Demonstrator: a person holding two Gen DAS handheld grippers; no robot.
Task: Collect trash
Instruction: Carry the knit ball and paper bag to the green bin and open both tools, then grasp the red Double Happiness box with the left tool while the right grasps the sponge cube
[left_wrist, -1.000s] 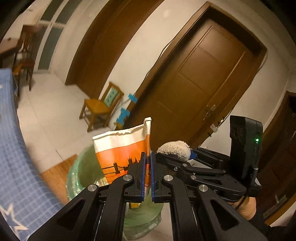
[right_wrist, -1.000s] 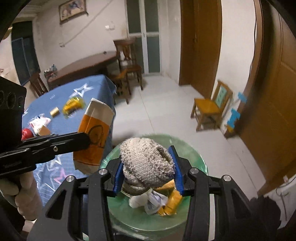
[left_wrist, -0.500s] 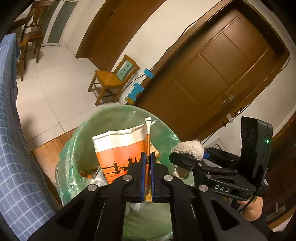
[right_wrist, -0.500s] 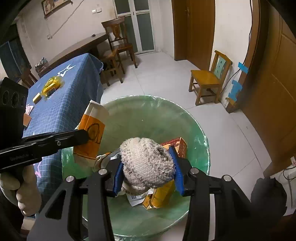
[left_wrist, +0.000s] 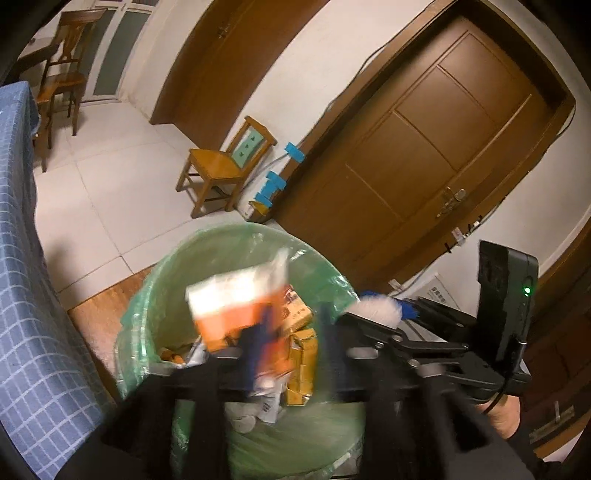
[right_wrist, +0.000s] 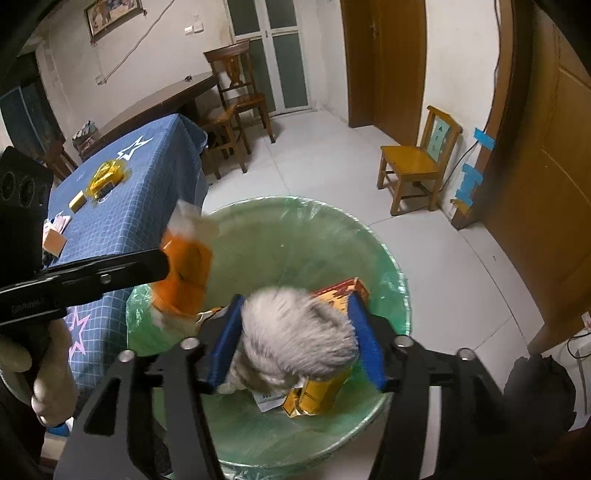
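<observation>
Because both hands hung over the bin (right_wrist: 384, 266), each opening claw could drop its trash inside. The left claw (left_wrist: 291, 332) was freeing the wrapper (left_wrist: 236, 306); the right claw (right_wrist: 295, 341) was loosening around the rag (right_wrist: 295, 332).

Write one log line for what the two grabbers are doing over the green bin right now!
left gripper: opening, orange-white paper bag dropping | right gripper: opening, grey knitted cloth between | green-lined bin: below

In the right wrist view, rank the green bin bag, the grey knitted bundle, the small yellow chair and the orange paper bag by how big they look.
1. green bin bag
2. grey knitted bundle, though nearness to the camera inflates it
3. small yellow chair and orange paper bag: too alike to rank.
</observation>
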